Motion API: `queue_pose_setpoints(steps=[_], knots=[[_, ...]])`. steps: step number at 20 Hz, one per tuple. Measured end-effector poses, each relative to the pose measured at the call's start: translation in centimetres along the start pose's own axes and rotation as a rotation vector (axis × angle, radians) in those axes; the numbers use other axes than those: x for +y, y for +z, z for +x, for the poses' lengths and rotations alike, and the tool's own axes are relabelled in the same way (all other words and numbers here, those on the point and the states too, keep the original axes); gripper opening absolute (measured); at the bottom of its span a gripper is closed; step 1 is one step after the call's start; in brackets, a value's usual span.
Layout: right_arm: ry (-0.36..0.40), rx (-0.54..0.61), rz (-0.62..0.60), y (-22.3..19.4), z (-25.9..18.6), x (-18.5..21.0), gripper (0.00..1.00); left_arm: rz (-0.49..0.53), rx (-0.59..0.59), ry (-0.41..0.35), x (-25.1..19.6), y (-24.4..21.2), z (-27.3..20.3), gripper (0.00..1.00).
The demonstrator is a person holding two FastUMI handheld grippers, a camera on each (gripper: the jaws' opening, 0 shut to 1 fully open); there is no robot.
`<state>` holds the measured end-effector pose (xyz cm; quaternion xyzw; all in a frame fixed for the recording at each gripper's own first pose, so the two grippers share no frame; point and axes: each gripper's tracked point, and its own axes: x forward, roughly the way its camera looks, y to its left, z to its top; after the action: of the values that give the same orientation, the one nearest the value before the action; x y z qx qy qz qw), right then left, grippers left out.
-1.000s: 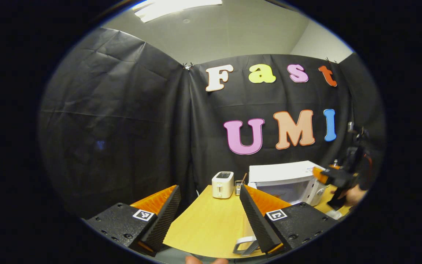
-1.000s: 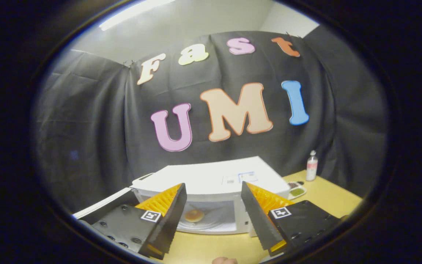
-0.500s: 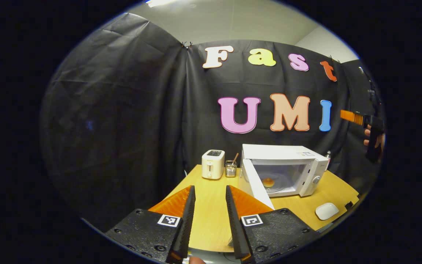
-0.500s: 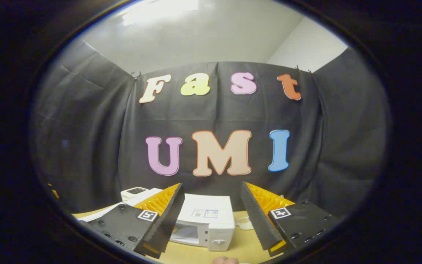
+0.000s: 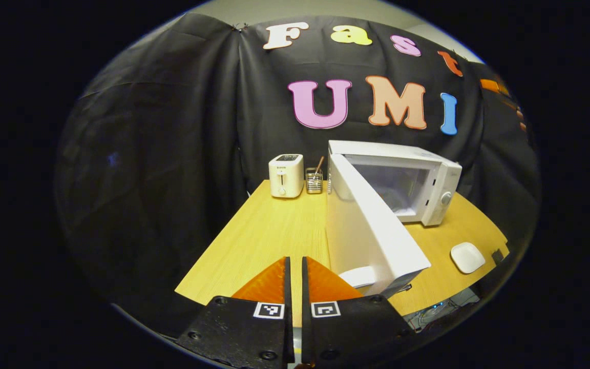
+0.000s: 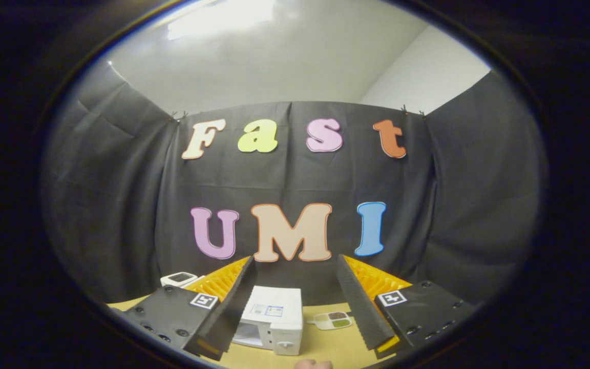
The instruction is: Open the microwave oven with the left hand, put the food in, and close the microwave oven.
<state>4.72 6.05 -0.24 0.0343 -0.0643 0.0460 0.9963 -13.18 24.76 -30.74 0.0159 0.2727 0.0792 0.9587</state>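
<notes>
Left gripper: fingers brought nearly together, only a thin slit between them, nothing held. It is held low over the near edge of the table, just left of the free edge of the microwave door and apart from it.

Right gripper: fingers spread wide, nothing between them, held high and well back from the table; microwave is seen between its fingers far below.

Microwave sits toward the far right part of the table, door side facing the near edge, control panel and knob at its right end. Long axis runs left-right along the table's far edge. Door is hinged at the left end and is swung out past square, its free edge pointing toward the near edge of the table. Cavity is seen open; food cannot be made out in it from here, so placement cannot be confirmed.

Judged step: door closing is what remains, to be done by the left gripper.

Risks:
- Door pushed near the hinge: poor leverage, and the whole microwave could be slid or rotated toward the far edge instead of being latched
- Door swung hard: latch bounce could be caused, door left ajar
- Closed fingers could be slipped off the smooth door face, toward the white object lying under the door's free corner
- Toaster and utensil holder at the far edge, left of the hinge, could be clipped if the approach is taken wide to the left
</notes>
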Motion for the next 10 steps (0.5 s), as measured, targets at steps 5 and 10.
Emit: queue_pose_setpoints(steps=[5, 10], knots=[[-0.038, 0.000, -0.021, 0.6, -0.5, -1.9, 0.92, 0.015, 0.020, -0.042, -2.8, -0.9, 0.5, 0.05], [-0.077, 0.002, -0.046, 1.2, -0.9, -4.3, 0.92, 0.021, 0.023, -0.123, -7.8, -0.6, 1.9, 0.05]])
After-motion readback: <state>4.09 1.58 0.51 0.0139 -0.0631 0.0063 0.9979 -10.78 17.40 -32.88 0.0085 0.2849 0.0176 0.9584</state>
